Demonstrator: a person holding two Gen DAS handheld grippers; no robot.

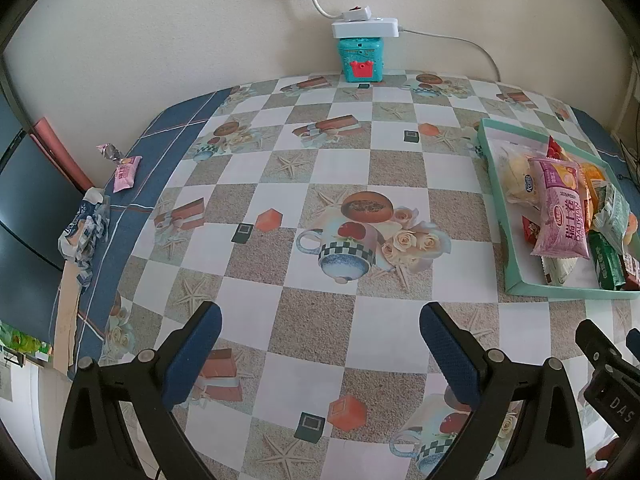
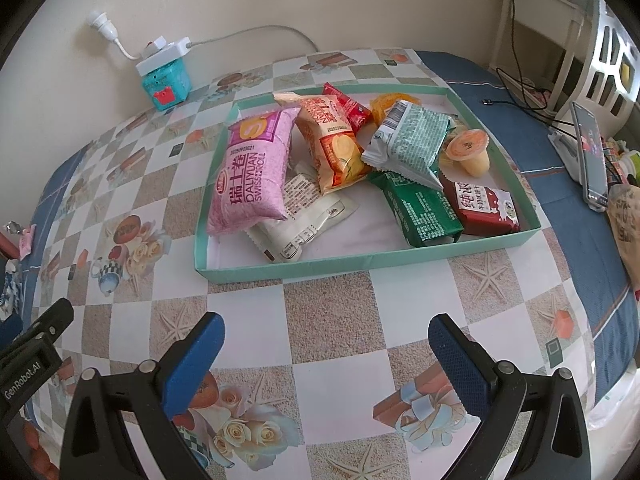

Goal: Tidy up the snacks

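Note:
A shallow teal tray (image 2: 360, 260) holds several snacks: a pink Swiss roll pack (image 2: 252, 176), an orange pack (image 2: 336, 144), green packs (image 2: 424, 212), a red pack (image 2: 484, 208) and a jelly cup (image 2: 470, 150). The tray also shows at the right of the left wrist view (image 1: 508, 240). A small pink snack (image 1: 126, 172) and a wrapped candy (image 1: 108, 151) lie at the table's far left edge. My left gripper (image 1: 320, 352) is open and empty over the table. My right gripper (image 2: 326, 356) is open and empty in front of the tray.
A teal toy box (image 1: 362, 58) with a white power strip (image 1: 366, 26) on top stands at the wall. A blue-white crumpled wrapper (image 1: 84, 236) lies at the left edge. A phone (image 2: 590, 156) and cables (image 2: 516, 88) lie at the right.

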